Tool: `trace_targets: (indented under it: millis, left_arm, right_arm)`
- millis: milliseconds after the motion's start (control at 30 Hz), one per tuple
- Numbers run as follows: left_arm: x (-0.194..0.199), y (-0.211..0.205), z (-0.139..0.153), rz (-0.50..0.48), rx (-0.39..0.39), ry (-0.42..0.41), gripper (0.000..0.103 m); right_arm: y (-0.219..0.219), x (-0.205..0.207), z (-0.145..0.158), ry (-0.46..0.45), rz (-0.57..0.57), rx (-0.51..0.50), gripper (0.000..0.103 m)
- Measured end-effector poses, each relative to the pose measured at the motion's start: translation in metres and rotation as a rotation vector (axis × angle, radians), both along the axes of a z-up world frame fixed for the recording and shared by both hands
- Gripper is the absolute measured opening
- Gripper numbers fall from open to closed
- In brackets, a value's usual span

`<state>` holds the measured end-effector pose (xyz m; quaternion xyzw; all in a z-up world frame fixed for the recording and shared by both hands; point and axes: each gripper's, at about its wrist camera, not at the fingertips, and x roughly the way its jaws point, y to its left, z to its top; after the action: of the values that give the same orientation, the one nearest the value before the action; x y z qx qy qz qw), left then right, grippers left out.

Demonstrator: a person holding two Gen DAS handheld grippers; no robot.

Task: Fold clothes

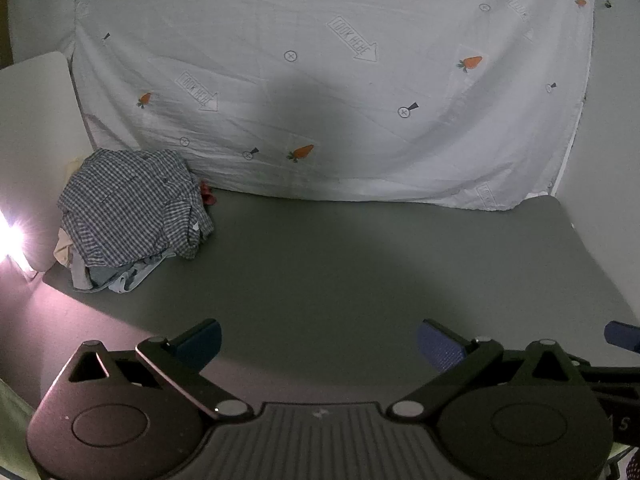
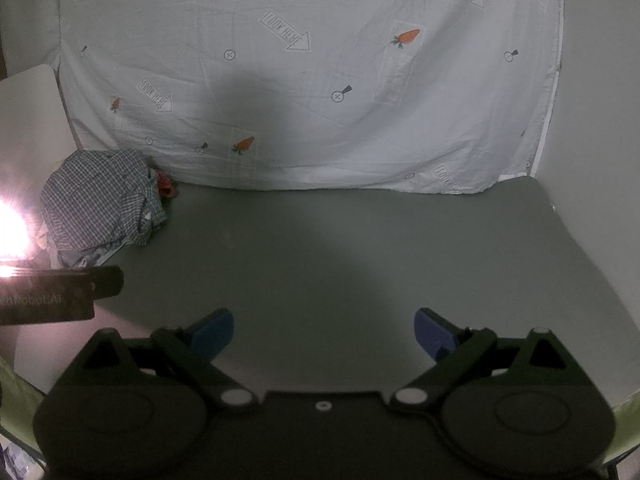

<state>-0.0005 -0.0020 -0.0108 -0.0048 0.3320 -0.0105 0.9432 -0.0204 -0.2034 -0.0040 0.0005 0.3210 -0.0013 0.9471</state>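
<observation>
A crumpled checked shirt [image 1: 132,204] tops a small heap of clothes at the far left of the grey table [image 1: 340,264]; the right wrist view shows the same heap [image 2: 100,200] far left. A bit of red cloth [image 1: 208,194] pokes out behind it. My left gripper [image 1: 320,346] hovers open over the near table edge, nothing between its blue pads. My right gripper [image 2: 324,332] is open and empty too, well right of the heap. A right gripper fingertip [image 1: 622,336] shows at the left view's right edge.
A white sheet [image 1: 340,80] printed with carrots and arrows hangs behind the table. A bright lamp [image 1: 6,236] glares at the left edge. The left gripper's black body [image 2: 60,292] juts in from the left in the right wrist view. Walls close both sides.
</observation>
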Motion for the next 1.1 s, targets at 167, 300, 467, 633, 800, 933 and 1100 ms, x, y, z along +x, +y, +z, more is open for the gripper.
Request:
trace_targets:
  millis: [167,300,467,633,800,933,1100]
  left_arm:
    - [0.000,-0.002,0.000,-0.001,-0.002,0.005,0.103]
    - [-0.001,-0.002,0.000,-0.009,-0.001,0.006,0.103]
    - [0.001,-0.003,0.001,-0.013,0.000,0.010,0.103]
    - [0.002,-0.007,0.002,-0.013,0.000,0.014,0.103]
    - [0.002,-0.011,0.002,-0.014,0.003,0.020,0.103]
    - [0.002,-0.018,0.002,-0.010,0.006,0.025,0.103]
    - [0.004,-0.027,0.001,-0.002,0.013,0.036,0.103]
  right_arm:
    - [-0.003,-0.004,-0.001,-0.006,0.003,-0.008,0.098]
    - [-0.003,-0.004,-0.004,-0.003,0.002,-0.008,0.098]
    - [-0.002,-0.005,-0.003,-0.003,0.004,-0.011,0.098]
    - [-0.002,-0.002,-0.001,0.002,0.004,-0.012,0.098]
    - [-0.006,-0.003,-0.001,0.004,0.009,-0.012,0.098]
    - [-0.013,-0.005,-0.001,0.008,0.016,-0.014,0.097]
    - [-0.022,-0.005,-0.002,0.014,0.031,-0.012,0.095]
